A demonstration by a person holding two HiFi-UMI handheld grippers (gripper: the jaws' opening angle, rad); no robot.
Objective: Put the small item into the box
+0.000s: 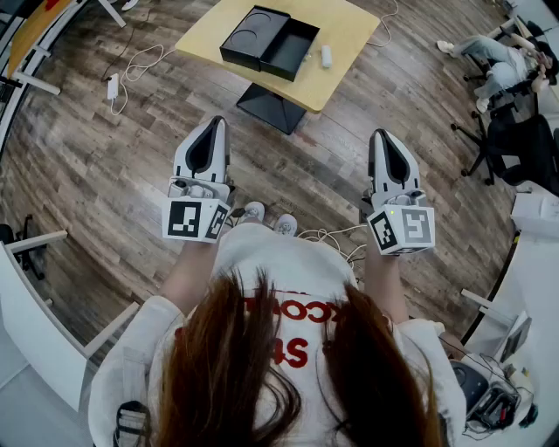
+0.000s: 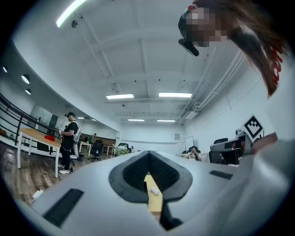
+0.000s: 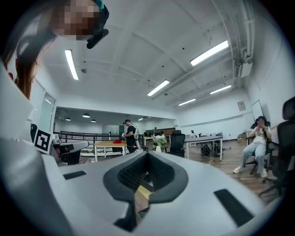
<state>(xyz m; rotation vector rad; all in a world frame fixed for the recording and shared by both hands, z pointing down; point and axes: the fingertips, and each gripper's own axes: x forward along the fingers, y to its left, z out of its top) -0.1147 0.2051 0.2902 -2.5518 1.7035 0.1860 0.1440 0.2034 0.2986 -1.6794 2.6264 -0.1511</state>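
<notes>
An open black box lies in two halves on the small yellow table at the far end of the head view. The small white item lies just right of the box on the tabletop. Through the gap in the left gripper's jaws the same item shows as a white speck on the table. My left gripper and right gripper are held side by side close to my body. They hang over the wooden floor, well short of the table. Both are shut with nothing between their fingers.
The table stands on a black pedestal base. A white cable and adapter lie on the floor at the left. Office chairs and a seated person are at the right. White desks border the lower left and right.
</notes>
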